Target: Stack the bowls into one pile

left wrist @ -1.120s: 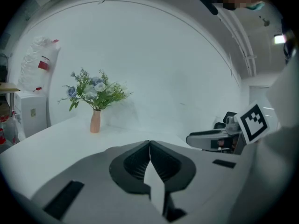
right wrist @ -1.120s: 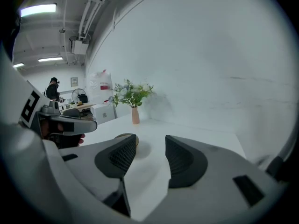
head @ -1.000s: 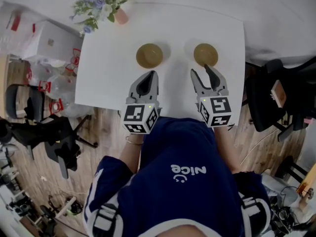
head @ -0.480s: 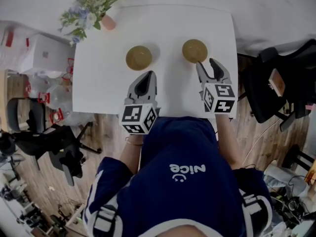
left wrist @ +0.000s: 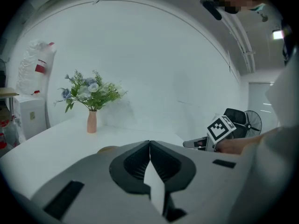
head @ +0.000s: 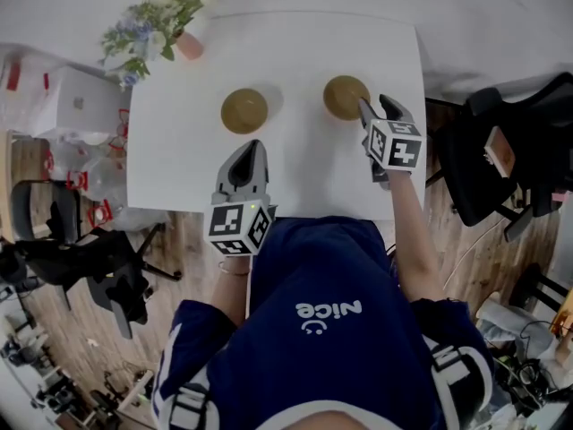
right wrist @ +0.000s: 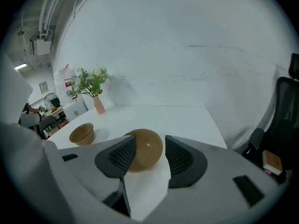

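Head view: found two bowls on the white table (head: 295, 164), well apart, not stacked yet. Placed the right gripper (head: 374, 106) at the near-right edge of the right bowl (head: 344, 95), fingers spread; couldn't tell contact from up here. Held the left gripper (head: 249, 147) short of the left bowl (head: 243, 111). Noted a flower vase (head: 188, 45) at the far-left corner, clear of the work.

Left gripper view: showed both jaws pressed together w/ nothing btwn them. Caught only a sliver of the left bowl (left wrist: 108, 149) over the jaw, w/ the flower vase (left wrist: 92, 121) beyond and the right gripper (left wrist: 219, 129) off to the right.

Right gripper view: showed jaws apart w/ the right bowl (right wrist: 144, 148) framed btwn the tips, just past them, not gripped. Saw the left bowl (right wrist: 81, 133) farther off to the left.

Judged the step as pickup of the right bowl. Probably needed one finger inside the rim & one outside, w/ the wall centred in the gap before closing, since the gap looked too narrow for the whole bowl. Would have done best to close firmly, lift straight & level, carry over the left bowl, lower till nested, then let go. Reckoned the smooth round wall could slip, or the bowl skid, under an off-centre pinch.
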`<action>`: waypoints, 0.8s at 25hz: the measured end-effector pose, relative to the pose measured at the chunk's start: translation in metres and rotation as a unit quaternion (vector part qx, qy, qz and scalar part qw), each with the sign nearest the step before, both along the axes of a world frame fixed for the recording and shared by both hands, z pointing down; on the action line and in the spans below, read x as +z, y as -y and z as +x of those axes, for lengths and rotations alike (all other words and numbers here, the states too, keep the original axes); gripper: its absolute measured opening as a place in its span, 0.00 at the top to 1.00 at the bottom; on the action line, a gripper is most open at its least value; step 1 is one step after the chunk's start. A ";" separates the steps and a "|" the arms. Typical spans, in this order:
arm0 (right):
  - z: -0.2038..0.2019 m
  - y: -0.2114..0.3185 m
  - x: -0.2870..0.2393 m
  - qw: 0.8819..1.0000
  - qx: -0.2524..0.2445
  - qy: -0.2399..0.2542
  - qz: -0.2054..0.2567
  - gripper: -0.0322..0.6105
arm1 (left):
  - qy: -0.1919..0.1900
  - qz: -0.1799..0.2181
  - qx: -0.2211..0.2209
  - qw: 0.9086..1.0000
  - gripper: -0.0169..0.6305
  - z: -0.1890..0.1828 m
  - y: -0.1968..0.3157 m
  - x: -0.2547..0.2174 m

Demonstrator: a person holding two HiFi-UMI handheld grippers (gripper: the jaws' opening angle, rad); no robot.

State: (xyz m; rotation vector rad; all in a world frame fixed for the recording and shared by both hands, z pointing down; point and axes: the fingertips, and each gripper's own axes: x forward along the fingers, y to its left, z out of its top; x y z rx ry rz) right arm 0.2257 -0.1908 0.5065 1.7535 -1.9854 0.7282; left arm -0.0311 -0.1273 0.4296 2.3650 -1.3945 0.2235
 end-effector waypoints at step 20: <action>0.012 0.043 0.062 0.993 -0.006 0.034 -0.110 0.88 | 0.003 -0.019 -0.050 0.999 0.95 -0.023 -0.003 0.009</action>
